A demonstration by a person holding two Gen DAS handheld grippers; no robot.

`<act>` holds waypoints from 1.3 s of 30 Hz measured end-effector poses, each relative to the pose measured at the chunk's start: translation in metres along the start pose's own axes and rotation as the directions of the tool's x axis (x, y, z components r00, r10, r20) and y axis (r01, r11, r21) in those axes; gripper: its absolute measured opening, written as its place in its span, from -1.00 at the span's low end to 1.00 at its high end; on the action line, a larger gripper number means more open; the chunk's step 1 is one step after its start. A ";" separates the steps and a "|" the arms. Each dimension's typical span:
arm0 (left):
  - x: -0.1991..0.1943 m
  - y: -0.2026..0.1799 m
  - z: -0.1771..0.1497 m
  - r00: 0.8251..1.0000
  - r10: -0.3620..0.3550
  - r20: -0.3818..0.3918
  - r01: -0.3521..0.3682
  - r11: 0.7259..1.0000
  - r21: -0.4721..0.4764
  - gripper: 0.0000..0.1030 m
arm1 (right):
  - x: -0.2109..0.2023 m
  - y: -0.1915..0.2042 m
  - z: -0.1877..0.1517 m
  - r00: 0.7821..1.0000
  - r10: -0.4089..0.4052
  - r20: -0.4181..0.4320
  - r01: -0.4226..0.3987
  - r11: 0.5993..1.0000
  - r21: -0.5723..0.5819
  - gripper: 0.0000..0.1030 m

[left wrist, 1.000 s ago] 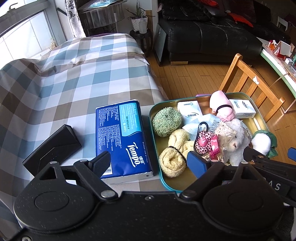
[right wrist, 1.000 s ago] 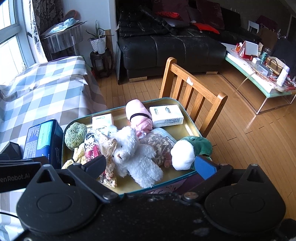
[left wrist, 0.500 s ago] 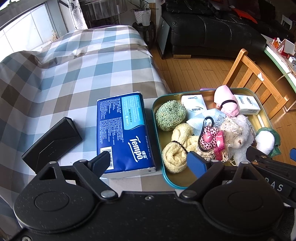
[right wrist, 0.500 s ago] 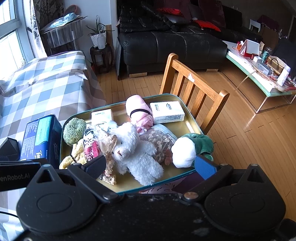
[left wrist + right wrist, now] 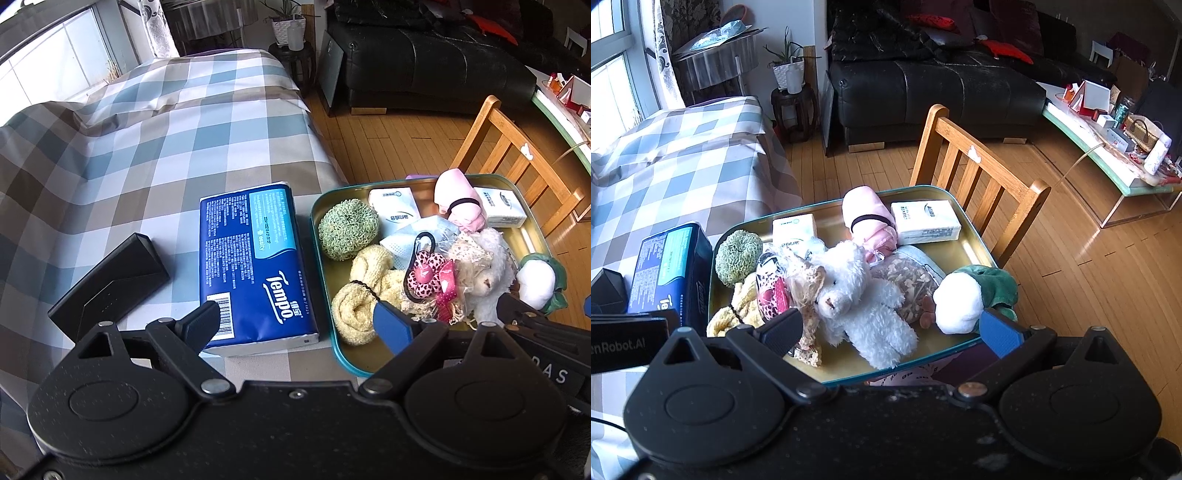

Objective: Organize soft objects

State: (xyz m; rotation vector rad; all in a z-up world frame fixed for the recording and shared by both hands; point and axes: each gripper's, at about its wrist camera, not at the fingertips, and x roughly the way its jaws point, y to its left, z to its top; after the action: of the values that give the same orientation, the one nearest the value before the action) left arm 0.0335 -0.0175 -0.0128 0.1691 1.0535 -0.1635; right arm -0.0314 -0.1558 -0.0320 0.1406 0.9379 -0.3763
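Left view: my left gripper (image 5: 299,325) hangs spread and empty over the tissue pack (image 5: 255,266) beside the tray (image 5: 343,354). Right view: my right gripper (image 5: 894,330) – wide, empty – above the white plush (image 5: 860,295); I'd pinch its body squarely.

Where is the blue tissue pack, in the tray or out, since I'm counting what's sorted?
Out. The blue tissue pack lies flat on the checked cloth, beside the tray, left of its rim.
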 end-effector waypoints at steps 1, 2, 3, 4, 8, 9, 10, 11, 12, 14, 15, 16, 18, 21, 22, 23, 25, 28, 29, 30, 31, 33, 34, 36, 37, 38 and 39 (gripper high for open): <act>0.000 0.000 0.000 1.000 -0.001 -0.001 0.001 1.000 0.001 0.69 | 0.000 0.000 0.000 1.000 0.000 0.000 0.000 1.000 0.000 0.99; 0.000 0.000 0.000 1.000 -0.001 -0.001 0.001 1.000 0.001 0.69 | 0.000 0.000 0.000 1.000 0.000 0.000 0.000 1.000 0.000 0.99; 0.000 0.000 0.000 1.000 0.000 -0.002 0.000 1.000 0.002 0.69 | 0.000 0.000 0.000 1.000 -0.001 0.000 0.001 1.000 0.000 0.99; 0.000 0.000 0.000 1.000 0.001 -0.002 -0.001 1.000 0.002 0.69 | 0.000 0.000 0.000 1.000 0.000 0.000 0.000 1.000 0.001 0.99; 0.001 -0.001 -0.001 1.000 -0.001 -0.004 0.001 1.000 0.006 0.69 | 0.000 0.000 -0.001 1.000 0.001 0.001 -0.001 1.000 0.002 0.99; 0.001 -0.001 -0.002 1.000 -0.002 -0.004 0.002 1.000 0.007 0.69 | 0.001 0.000 -0.001 1.000 0.001 0.001 -0.002 1.000 0.002 0.99; 0.001 -0.001 -0.002 1.000 -0.002 -0.004 0.002 1.000 0.007 0.69 | 0.000 0.000 -0.001 1.000 0.001 0.001 -0.001 1.000 0.002 0.99; 0.001 -0.001 -0.002 1.000 -0.001 -0.005 0.001 1.000 0.007 0.69 | 0.000 0.000 -0.001 1.000 0.001 0.001 -0.001 1.000 0.001 0.99; 0.001 -0.002 -0.003 1.000 -0.001 -0.006 0.001 1.000 0.008 0.69 | 0.000 0.000 0.000 1.000 0.001 0.001 -0.001 1.000 0.001 0.99; 0.001 -0.002 -0.004 1.000 0.000 -0.007 0.000 1.000 0.009 0.69 | 0.000 0.000 -0.001 1.000 0.001 0.002 -0.001 1.000 0.000 0.99; 0.001 -0.002 -0.004 1.000 0.002 -0.007 -0.002 1.000 0.009 0.69 | 0.000 0.000 -0.001 1.000 0.002 0.003 -0.002 1.000 0.000 0.99; 0.001 -0.002 -0.004 1.000 0.003 -0.007 -0.003 1.000 0.010 0.69 | 0.000 0.000 -0.001 1.000 0.003 0.003 -0.003 1.000 0.000 0.99; 0.001 -0.002 -0.004 1.000 0.003 -0.007 -0.003 1.000 0.009 0.69 | 0.000 -0.001 -0.001 1.000 0.003 0.003 -0.003 1.000 0.001 0.99; 0.001 -0.002 -0.005 1.000 0.004 -0.007 -0.004 1.000 0.009 0.69 | 0.000 -0.001 -0.001 1.000 0.003 0.003 -0.003 1.000 0.000 0.99; 0.001 -0.002 -0.004 1.000 0.004 -0.006 -0.004 1.000 0.009 0.69 | 0.000 -0.001 -0.001 1.000 0.002 0.003 -0.002 1.000 0.000 0.99; 0.001 -0.002 -0.004 1.000 0.005 -0.006 -0.005 1.000 0.009 0.69 | 0.000 -0.001 -0.001 1.000 0.002 0.003 -0.002 1.000 0.000 0.99; 0.001 -0.002 -0.005 1.000 0.004 -0.006 -0.004 1.000 0.009 0.69 | 0.000 -0.001 -0.001 1.000 0.003 0.003 -0.003 1.000 0.000 0.99; 0.001 -0.002 -0.005 1.000 0.003 -0.007 -0.003 1.000 0.009 0.69 | 0.000 -0.001 -0.001 1.000 0.003 0.003 -0.003 1.000 0.001 0.99; 0.001 -0.002 -0.005 1.000 0.003 -0.007 -0.003 1.000 0.009 0.69 | 0.000 -0.001 -0.001 1.000 0.003 0.002 -0.003 1.000 0.001 0.99; 0.001 -0.002 -0.005 1.000 0.003 -0.008 -0.002 1.000 0.009 0.69 | 0.000 -0.001 -0.001 1.000 0.003 0.003 -0.003 1.000 0.001 0.99; 0.001 -0.002 -0.005 1.000 0.003 -0.008 -0.003 1.000 0.009 0.69 | 0.000 -0.001 -0.001 1.000 0.003 0.003 -0.003 1.000 0.001 0.99; 0.001 -0.002 -0.005 1.000 0.003 -0.007 -0.003 1.000 0.010 0.69 | 0.000 -0.001 -0.001 1.000 0.003 0.003 -0.003 1.000 0.000 0.99; 0.001 -0.002 -0.005 1.000 0.003 -0.008 -0.002 1.000 0.010 0.69 | 0.000 -0.001 -0.001 1.000 0.002 0.003 -0.002 1.000 0.000 0.99; 0.001 -0.002 -0.005 1.000 0.003 -0.008 -0.003 1.000 0.011 0.69 | 0.000 -0.001 -0.001 1.000 0.003 0.003 -0.003 1.000 0.001 0.99; 0.002 -0.002 -0.006 1.000 0.001 -0.008 -0.001 1.000 0.011 0.69 | 0.000 -0.001 -0.001 1.000 0.003 0.003 -0.003 1.000 0.001 0.99; 0.001 -0.002 -0.006 1.000 0.001 -0.008 -0.001 1.000 0.011 0.69 | 0.000 -0.001 -0.001 1.000 0.003 0.003 -0.003 1.000 0.001 0.99; 0.002 -0.002 -0.006 1.000 0.002 -0.008 -0.002 1.000 0.012 0.69 | 0.000 -0.001 -0.001 1.000 0.003 0.003 -0.003 1.000 0.001 0.99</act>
State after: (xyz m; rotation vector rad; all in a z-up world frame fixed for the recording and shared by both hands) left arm 0.0288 -0.0181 -0.0170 0.1819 1.0607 -0.1673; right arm -0.0324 -0.1562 -0.0327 0.1423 0.9344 -0.3746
